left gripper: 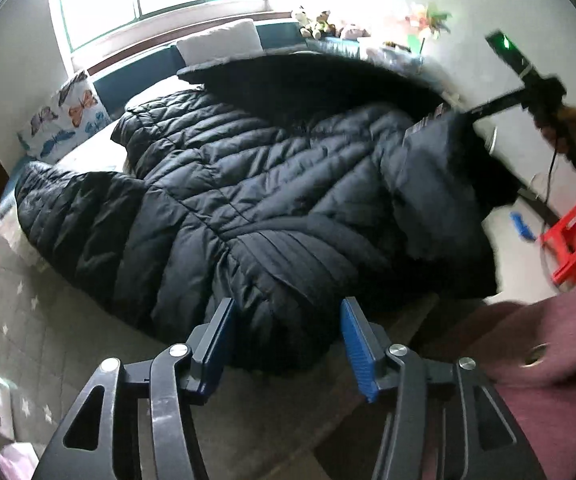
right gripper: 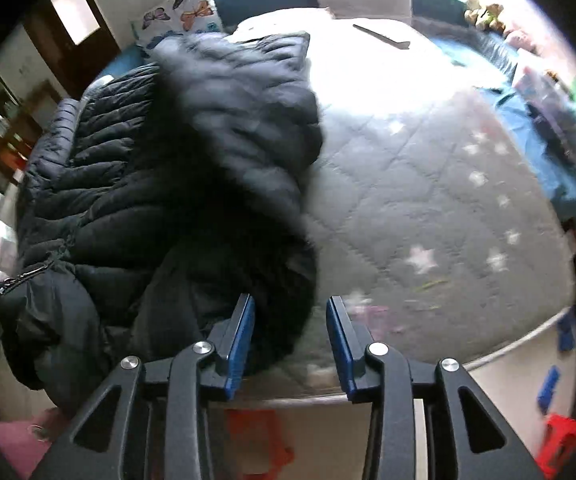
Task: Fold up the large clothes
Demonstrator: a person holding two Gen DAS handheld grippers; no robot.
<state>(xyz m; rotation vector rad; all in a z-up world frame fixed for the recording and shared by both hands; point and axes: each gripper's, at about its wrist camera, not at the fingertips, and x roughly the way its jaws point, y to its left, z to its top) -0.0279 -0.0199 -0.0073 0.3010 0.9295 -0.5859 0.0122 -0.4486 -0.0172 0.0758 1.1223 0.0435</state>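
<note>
The black puffer jacket point(left gripper: 255, 184) lies spread on the bed point(right gripper: 428, 184), long axis running away from both grippers. The left gripper point(left gripper: 285, 344), fingers apart and empty, hovers over its near hem (the closer hand); the right gripper point(right gripper: 290, 340), also apart, straddles the jacket's right edge.

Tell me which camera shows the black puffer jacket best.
The left wrist view: the puffer jacket lies spread across the bed, sharp and nearly whole. The right wrist view shows it bunched at the left, partly blurred.
</note>
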